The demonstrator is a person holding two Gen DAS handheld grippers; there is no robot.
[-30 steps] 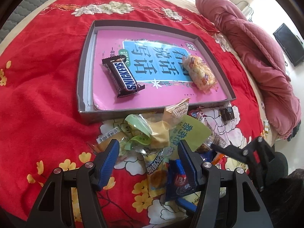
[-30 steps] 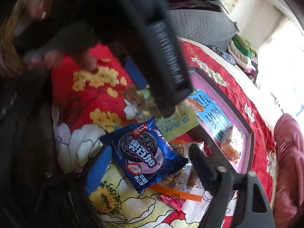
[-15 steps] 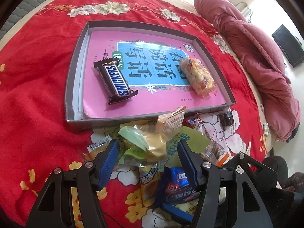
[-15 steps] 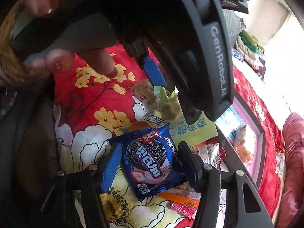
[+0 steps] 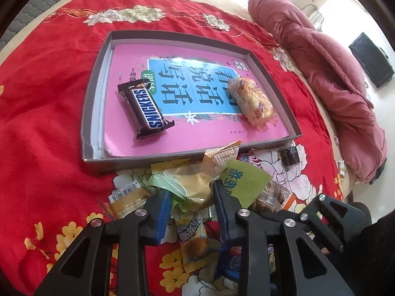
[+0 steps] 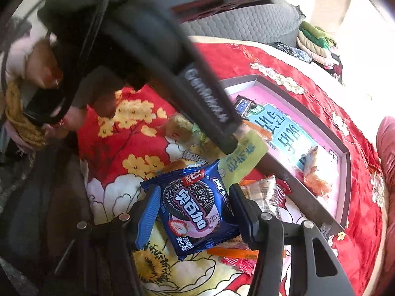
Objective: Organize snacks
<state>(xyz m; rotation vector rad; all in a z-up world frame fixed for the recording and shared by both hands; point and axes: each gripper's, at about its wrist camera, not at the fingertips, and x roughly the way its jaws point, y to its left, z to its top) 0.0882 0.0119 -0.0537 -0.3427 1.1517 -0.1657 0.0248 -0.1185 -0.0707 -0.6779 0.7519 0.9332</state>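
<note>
My left gripper [image 5: 191, 209] hangs over the snack pile on the red bedspread. Its jaws are closing, and the blue pads [image 5: 160, 212] press a yellow cake pack [image 5: 195, 192] in a clear and green wrapper. My right gripper [image 6: 195, 212] is closing too, its pads against both sides of a blue Oreo pack [image 6: 195, 204], tilted above the pile. Beyond the pile lies a grey tray [image 5: 88, 113] lined with a pink book. It holds a Snickers bar [image 5: 145, 109] and a pale puffed-snack bag [image 5: 251, 101]. The left gripper's black body [image 6: 197, 98] hides much of the right wrist view.
Several loose packs lie in front of the tray, among them a green sachet [image 5: 244, 185] and a small dark sweet [image 5: 288, 156]. A pink quilt [image 5: 333, 86] lies along the bed's right side. Folded clothes [image 6: 316, 44] sit at the far end. A hand [image 6: 37, 74] holds the left gripper.
The left jaws have narrowed from wide apart onto the yellow cake pack. The right jaws have closed in on the Oreo pack, and the right gripper has rolled and risen a little with it.
</note>
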